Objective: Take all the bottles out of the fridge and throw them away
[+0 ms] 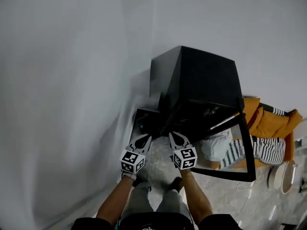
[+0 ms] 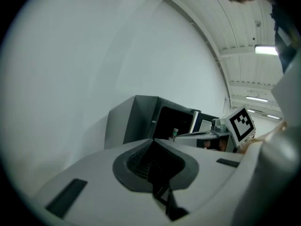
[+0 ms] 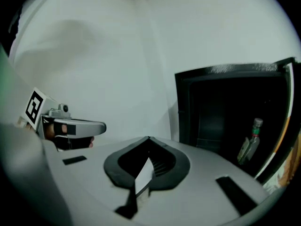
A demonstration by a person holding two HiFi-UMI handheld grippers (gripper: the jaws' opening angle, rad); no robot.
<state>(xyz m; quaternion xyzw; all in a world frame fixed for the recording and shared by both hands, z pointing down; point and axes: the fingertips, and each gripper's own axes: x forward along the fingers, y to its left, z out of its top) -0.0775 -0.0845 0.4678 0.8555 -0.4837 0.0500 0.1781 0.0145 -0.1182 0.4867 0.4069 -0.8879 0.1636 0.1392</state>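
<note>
One fridge (image 1: 201, 80), one bottle (image 3: 250, 142), two tongs, each with one marker cube.

Fridge: a black box with smooth, matte walls, standing on a pale marbled floor (image 1: 225, 200) against a plain white wall (image 1: 72, 80). Its single door (image 1: 247, 147) is swung open; the pane in its black frame is glossy and mirrors the room.

Bottle: slim with a pale cap, standing inside the fridge at the right of the dark cavity as the right gripper view shows it. Neither tongs touches it.

Left tongs (image 1: 147, 137): jaws brought together tip to tip, with nothing between them. They are held in front of the open fridge.

Right tongs (image 1: 171, 134): jaws likewise fully together and empty, just beside the left pair. Both have grey, smooth shells with dark ribbed pads forming a teardrop.

Cubes (image 1: 133, 161): white, printed with black square markers.
</note>
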